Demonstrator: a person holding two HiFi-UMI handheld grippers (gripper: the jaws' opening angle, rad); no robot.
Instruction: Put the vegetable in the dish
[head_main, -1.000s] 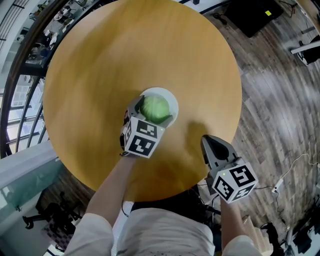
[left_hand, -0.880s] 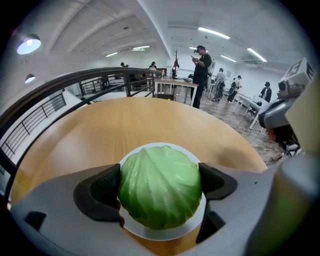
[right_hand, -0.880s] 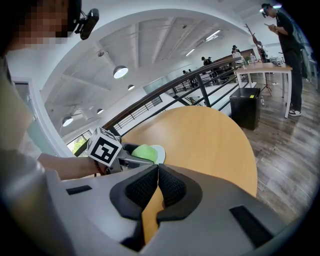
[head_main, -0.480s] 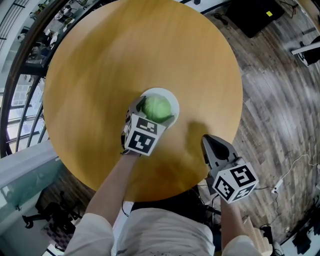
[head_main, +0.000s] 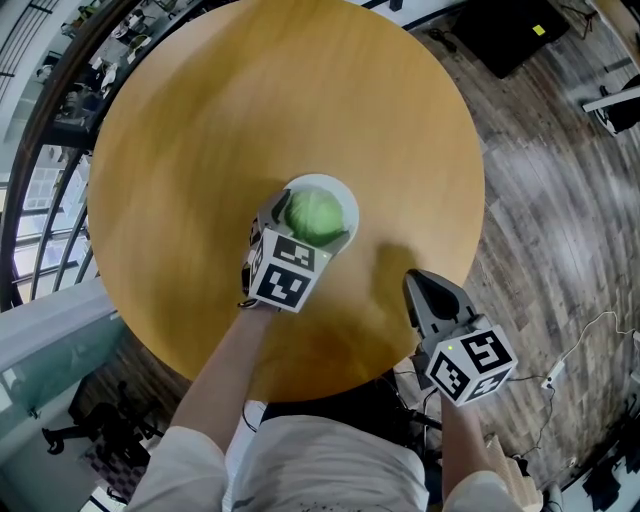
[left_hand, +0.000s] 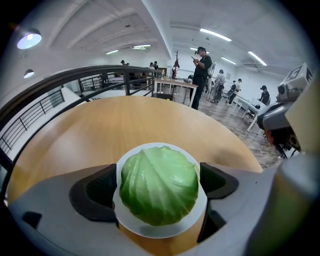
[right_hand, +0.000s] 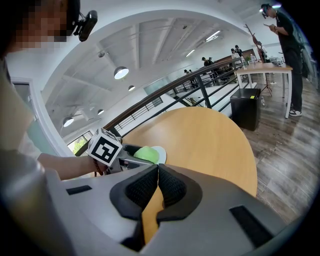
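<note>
Cabbage in the white dish, left jaws spread round it.
The left gripper (head_main: 303, 226) has its jaws parted, one pad on either side of the green cabbage (left_hand: 159, 185); a sliver of white shows between the left pad and the leaves, so the grip reads as released. The cabbage sits in the round white dish (left_hand: 156, 231), which rests near the middle of the round wooden table (head_main: 250, 100). The right gripper (right_hand: 158, 172) has its jaws pressed together with nothing between them, and hangs over the table's near edge, well apart from the dish. A dark curved railing (left_hand: 75, 75) runs past the table's far side, and grey wood flooring (head_main: 560, 200) lies to the right.
</note>
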